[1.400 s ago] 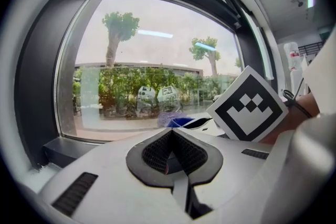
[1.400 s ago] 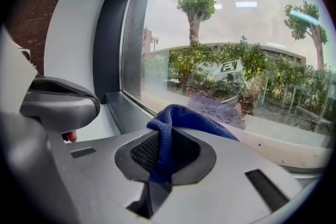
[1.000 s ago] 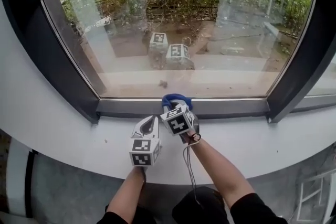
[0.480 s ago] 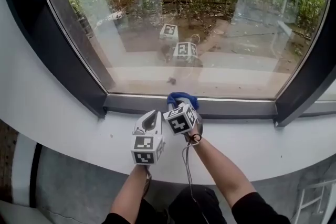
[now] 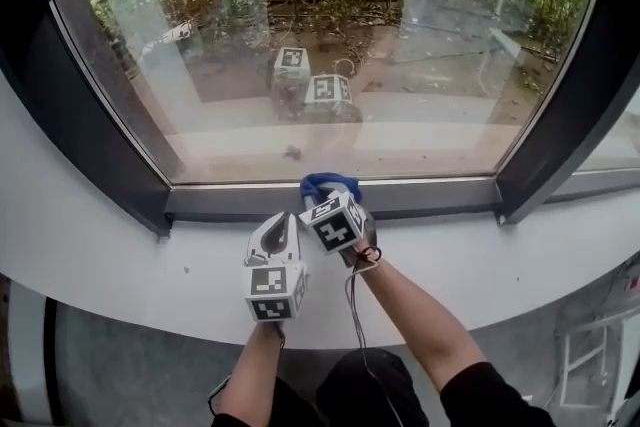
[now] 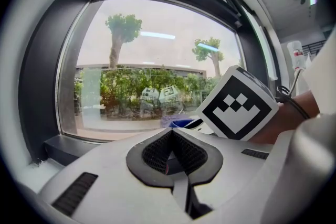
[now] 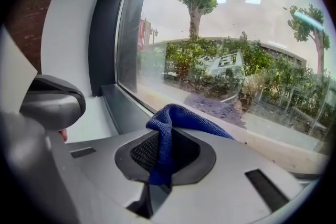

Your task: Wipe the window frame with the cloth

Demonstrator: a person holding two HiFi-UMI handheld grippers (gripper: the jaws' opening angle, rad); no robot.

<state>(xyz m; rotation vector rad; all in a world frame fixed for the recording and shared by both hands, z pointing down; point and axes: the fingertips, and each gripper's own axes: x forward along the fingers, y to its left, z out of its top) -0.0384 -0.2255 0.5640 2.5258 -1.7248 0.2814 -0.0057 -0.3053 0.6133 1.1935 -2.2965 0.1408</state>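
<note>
Blue cloth, head view: the microfibre cloth [image 5: 330, 185] is bunched on the bottom rail of the dark grey window frame [image 5: 230, 203], right at the foot of the glass pane [image 5: 400, 55] and a little left of the rail's middle.
Right gripper, head view: the right gripper [image 5: 336, 203] points forward at the pane with the cloth at its tip. It is the nearer of the two to the rail.
Left gripper, head view: the left gripper [image 5: 282, 229] lies just beside it on the left, over the white sill [image 5: 130, 265], short of the frame.
Rail's long axis, head view: it runs left to right across the view, square to the way both grippers point.
Fingers, left gripper view: the fingers [image 6: 105, 186] of the left gripper [image 6: 173, 153] are brought together with nothing between them.
Cloth, left gripper view: only a sliver of blue shows ahead and to the right, under the right gripper's marker cube [image 6: 237, 108].
Fingers, right gripper view: the fingers [image 7: 94, 176] of the right gripper [image 7: 163, 157] are clamped on a fold of the cloth [image 7: 181, 119], which stands up out of the hollow and drapes forward and to the right.
Frame, right gripper view: the rail [image 7: 123, 107] slants away ahead and to the left, under the pane. Whether the cloth is pressing on it cannot be told from here.
Coming move, as I judge it: the stroke should run sideways along the rail, with the cloth's free end kept down on the metal.
</note>
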